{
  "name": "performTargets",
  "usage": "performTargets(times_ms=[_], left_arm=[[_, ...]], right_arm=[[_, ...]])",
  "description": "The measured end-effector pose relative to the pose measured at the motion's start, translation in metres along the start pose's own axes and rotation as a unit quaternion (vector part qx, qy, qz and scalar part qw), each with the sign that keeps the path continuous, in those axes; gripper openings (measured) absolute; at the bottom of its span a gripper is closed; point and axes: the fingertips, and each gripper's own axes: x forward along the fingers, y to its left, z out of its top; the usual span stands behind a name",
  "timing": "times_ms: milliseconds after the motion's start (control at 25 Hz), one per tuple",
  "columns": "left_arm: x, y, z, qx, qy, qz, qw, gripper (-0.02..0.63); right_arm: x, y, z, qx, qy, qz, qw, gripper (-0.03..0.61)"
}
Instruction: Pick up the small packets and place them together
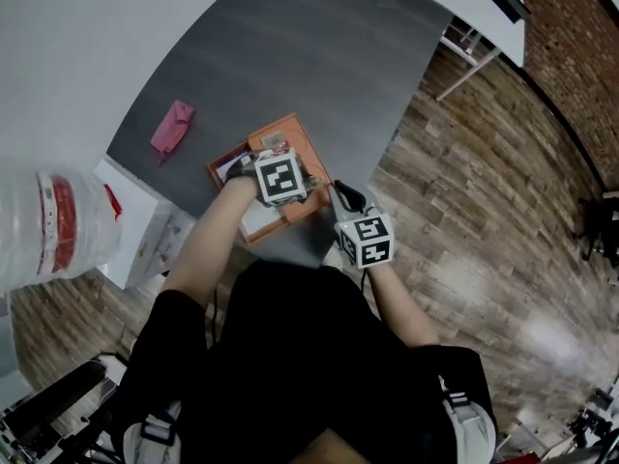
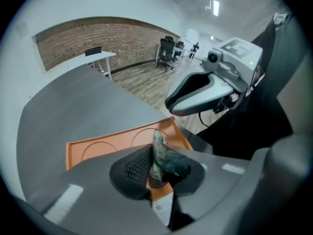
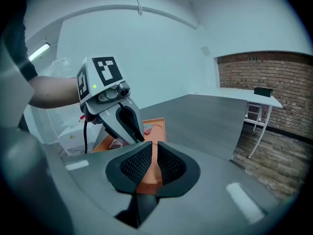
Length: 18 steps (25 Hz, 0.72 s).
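An orange tray [image 1: 295,135] lies at the near edge of the grey table [image 1: 290,46]. My left gripper [image 2: 157,154] hovers over the tray, shut on a small green-and-white packet [image 2: 158,143] that stands upright between the pads. In the head view the left gripper [image 1: 302,182] covers the middle of the tray. My right gripper [image 1: 341,194] hangs just off the tray's right corner; in the right gripper view its jaws [image 3: 155,161] sit almost together with nothing between them. More small packets [image 3: 117,143] lie in the tray under the left gripper [image 3: 138,135].
A pink packet [image 1: 172,127] lies on the table left of the tray. A large water bottle [image 1: 58,225] and a white box [image 1: 145,235] stand to the left of the table. Wood floor [image 1: 484,191] lies to the right, white desks [image 1: 474,8] beyond.
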Motion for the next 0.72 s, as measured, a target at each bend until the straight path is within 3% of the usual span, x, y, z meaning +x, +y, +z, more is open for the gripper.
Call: performTargets(times_ms=[80,200,400,560,720], left_arm=[[0.007,-0.001,0.001,0.023,0.017,0.008,0.9996,0.047],[0.019,-0.004,-0.007,0.044,0.038,0.021,0.9981,0.118],[0.032,-0.002,-0.011,0.093,0.034,0.088,0.9911,0.158],[0.03,0.005,-0.009,0.091,0.011,0.127,0.9877,0.23],[0.026,0.007,-0.012,0.075,0.001,0.118,0.9902,0.305]], right_arm=[[-0.001,-0.001,-0.003,0.005,0.001,-0.004,1.0,0.037],[0.0,0.001,-0.007,0.01,0.006,-0.005,1.0,0.037],[0.0,-0.001,-0.009,0.016,0.009,-0.009,1.0,0.037],[0.001,0.001,-0.01,0.014,0.012,-0.007,1.0,0.037],[0.004,0.004,-0.009,0.007,0.013,-0.003,1.0,0.037]])
